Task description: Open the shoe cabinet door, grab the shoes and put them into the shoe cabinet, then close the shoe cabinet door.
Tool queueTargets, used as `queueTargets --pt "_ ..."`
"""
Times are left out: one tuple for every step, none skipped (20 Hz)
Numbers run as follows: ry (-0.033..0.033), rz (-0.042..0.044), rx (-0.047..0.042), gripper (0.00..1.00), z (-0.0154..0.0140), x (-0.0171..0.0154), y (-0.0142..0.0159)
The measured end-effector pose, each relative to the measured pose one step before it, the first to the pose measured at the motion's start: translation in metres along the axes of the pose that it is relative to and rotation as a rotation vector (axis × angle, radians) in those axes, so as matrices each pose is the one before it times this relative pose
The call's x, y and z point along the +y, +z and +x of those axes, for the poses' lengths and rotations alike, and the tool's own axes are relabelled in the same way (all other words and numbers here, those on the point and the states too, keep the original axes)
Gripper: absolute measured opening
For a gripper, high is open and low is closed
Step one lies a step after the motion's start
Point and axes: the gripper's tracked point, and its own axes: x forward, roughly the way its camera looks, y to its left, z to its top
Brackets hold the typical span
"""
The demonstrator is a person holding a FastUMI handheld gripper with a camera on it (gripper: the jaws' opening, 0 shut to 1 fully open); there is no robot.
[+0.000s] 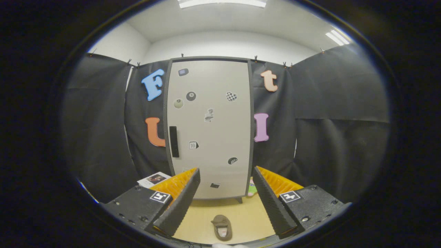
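One shoe (222, 227) lying on the floor (248, 213), cabinet (210, 127) door shut.

The gripper (225, 184) is hovering with its fingers spread wide and holding nothing — the shoe is sitting low between them, on the pale floor, well short of the cabinet. The cabinet is standing upright beyond the fingers against the black cloth wall (330, 113), its door carrying several small stickers and a dark vertical handle (174, 141) near the left edge. A printed sheet (154, 179) is lying on the floor left of the cabinet — a small pale-green item (252, 188) is showing at its lower right corner, too hidden to identify.
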Motion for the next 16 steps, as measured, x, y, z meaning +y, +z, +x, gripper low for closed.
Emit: queueTargets --pt "0.01303 0.00579 -0.0007 1.0 0.00801 0.00838 0.00368" --pt "0.01882 0.00365 -0.00127 1.0 0.00868 0.01014 0.00421" --pt "0.01651 -0.00181 -0.00183 1.0 0.00984 0.01141 0.00263" --pt "0.01409 -0.00342 0.00043 1.0 0.01241 0.01 0.00048" --pt "0.02315 -0.00095 -0.0012 1.0 0.01138 0.01162 0.0034" --pt "0.03093 0.00138 -0.00704 1.0 0.01476 0.01482 0.00156" --pt "0.0228 -0.00269 0.00461 1.0 0.01426 0.01262 -0.00036" --pt "0.01568 -0.00374 -0.00175 1.0 0.01538 0.00966 0.00082" --pt "0.01597 -0.00265 0.00177 1.0 0.0162 0.01093 0.00012" --pt "0.01632 -0.00428 -0.00564 1.0 0.01736 0.01042 0.00208" --pt "0.0154 -0.00586 0.00215 0.99 0.01597 0.01006 -0.00145" --pt "0.01448 -0.0065 -0.0036 0.99 0.01557 0.00876 0.00101" --pt "0.00786 -0.00754 0.00618 0.99 0.01665 0.00765 -0.00164" --pt "0.01261 -0.00291 0.00123 0.99 0.01546 0.00701 -0.00055" --pt "0.01094 0.00155 0.00625 0.99 0.0144 0.00629 -0.0013" --pt "0.00502 0.00193 0.00673 0.98 0.01483 0.00339 -0.00093"
